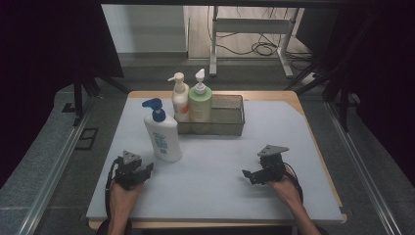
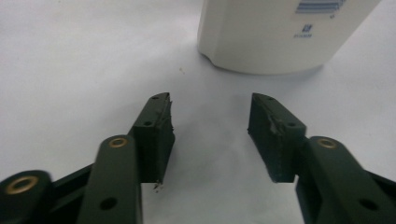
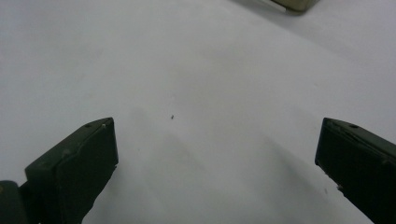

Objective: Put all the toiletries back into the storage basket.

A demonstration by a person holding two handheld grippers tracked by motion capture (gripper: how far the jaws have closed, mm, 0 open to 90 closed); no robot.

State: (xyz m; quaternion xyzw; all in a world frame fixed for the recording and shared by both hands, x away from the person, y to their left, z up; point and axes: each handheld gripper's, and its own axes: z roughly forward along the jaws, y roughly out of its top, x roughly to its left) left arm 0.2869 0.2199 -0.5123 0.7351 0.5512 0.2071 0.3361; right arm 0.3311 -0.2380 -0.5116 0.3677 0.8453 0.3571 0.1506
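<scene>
A white pump bottle with a blue pump head stands upright on the white table, just in front of the left end of a clear rectangular bin. Inside that bin stand a cream pump bottle and a light green pump bottle. My left gripper rests low at the front left, open and empty, a short way in front of the white bottle. In its own view its jaws point at the bottle's base. My right gripper sits at the front right, open wide over bare table.
The bin's right half holds nothing. A corner of the bin shows at the top of the right gripper view. Beyond the table's far edge are a metal frame and cables on the floor. Rails run along both sides.
</scene>
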